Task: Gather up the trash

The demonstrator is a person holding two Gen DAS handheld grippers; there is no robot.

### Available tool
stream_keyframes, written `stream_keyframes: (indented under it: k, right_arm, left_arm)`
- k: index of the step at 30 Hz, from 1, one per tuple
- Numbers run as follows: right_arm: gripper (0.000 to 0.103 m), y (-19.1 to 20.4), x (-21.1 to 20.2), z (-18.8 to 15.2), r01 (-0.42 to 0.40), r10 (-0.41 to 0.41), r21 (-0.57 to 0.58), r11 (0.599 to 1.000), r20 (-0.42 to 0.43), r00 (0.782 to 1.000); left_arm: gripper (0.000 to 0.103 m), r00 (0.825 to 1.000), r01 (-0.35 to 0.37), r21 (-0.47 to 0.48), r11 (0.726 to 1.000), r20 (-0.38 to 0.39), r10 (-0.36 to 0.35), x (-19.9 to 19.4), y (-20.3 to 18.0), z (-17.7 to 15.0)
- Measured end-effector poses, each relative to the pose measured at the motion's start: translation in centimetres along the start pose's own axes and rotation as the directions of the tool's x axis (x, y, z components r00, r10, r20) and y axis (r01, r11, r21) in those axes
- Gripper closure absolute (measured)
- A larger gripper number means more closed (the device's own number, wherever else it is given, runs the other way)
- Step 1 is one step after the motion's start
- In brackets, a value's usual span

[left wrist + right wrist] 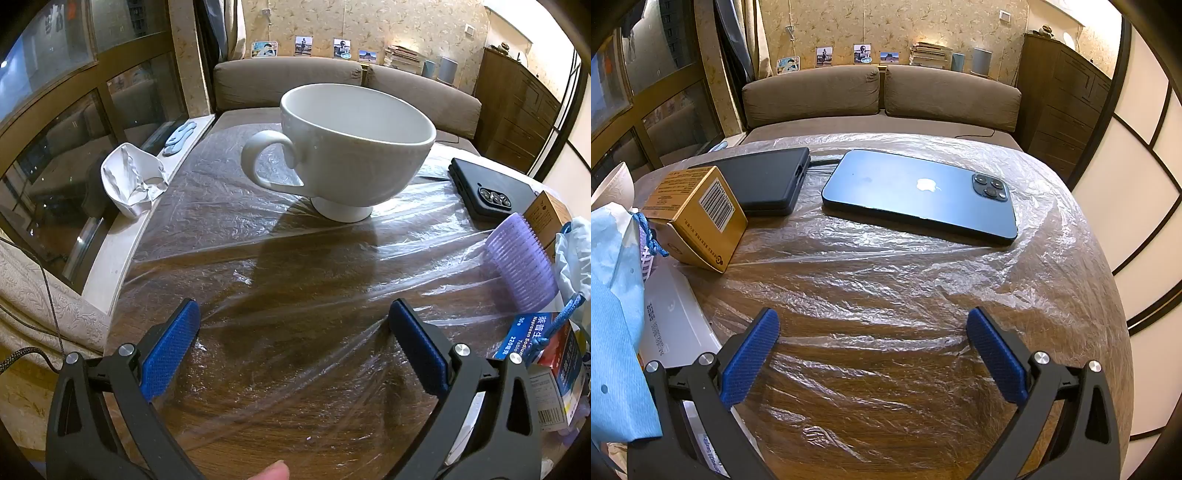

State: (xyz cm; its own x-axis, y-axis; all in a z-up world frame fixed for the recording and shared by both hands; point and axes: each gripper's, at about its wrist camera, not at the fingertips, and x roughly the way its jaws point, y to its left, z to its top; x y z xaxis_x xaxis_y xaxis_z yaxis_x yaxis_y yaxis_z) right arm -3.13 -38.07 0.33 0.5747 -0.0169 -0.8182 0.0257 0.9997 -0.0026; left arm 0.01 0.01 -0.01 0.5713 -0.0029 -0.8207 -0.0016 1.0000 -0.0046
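Left gripper (293, 332): jaws spread wide, nothing between the blue pads (168, 350), tilted down over a bare stretch of the plastic-covered wooden table (258, 266). A fingertip (271, 472) shows at the lower edge of this view. Ahead of the jaws stands a white cup (351, 147), upright, handle to the left. Well off to the left, on the pale ledge (110, 266) beside the table, lies a crumpled white paper (133, 179), the most likely piece of trash. To the right are a purple hair roller (521, 262), a blue-and-white medicine box (543, 354) and a black phone (487, 192).

Right gripper (873, 350): jaws likewise apart and empty, tilted down over the plastic sheet (886, 277). Beyond it lie a blue phone (916, 195), face down, and a black case (768, 181) just beside it. A brown cardboard box (698, 218) rests tipped against the case. At the left edge a light blue paper (613, 314) overhangs a white box (670, 321).

Risks, as judged from this layout: the loose sheet could snag on a pad and drag the cup or phones; a reach toward the crumpled paper could clip the cup's handle; a keepsake box could be mistaken for trash, since which boxes are empty cannot be told.
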Motion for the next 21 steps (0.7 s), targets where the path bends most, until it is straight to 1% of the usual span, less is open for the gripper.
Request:
stream_keyframes:
  k: [21]
  right_arm:
    - [0.004, 0.00, -0.03, -0.02, 0.000, 0.000, 0.000, 1.000, 0.000, 1.000]
  left_arm:
    - [0.001, 1.000, -0.003, 0.002, 1.000, 0.002, 0.003, -0.02, -0.02, 0.06]
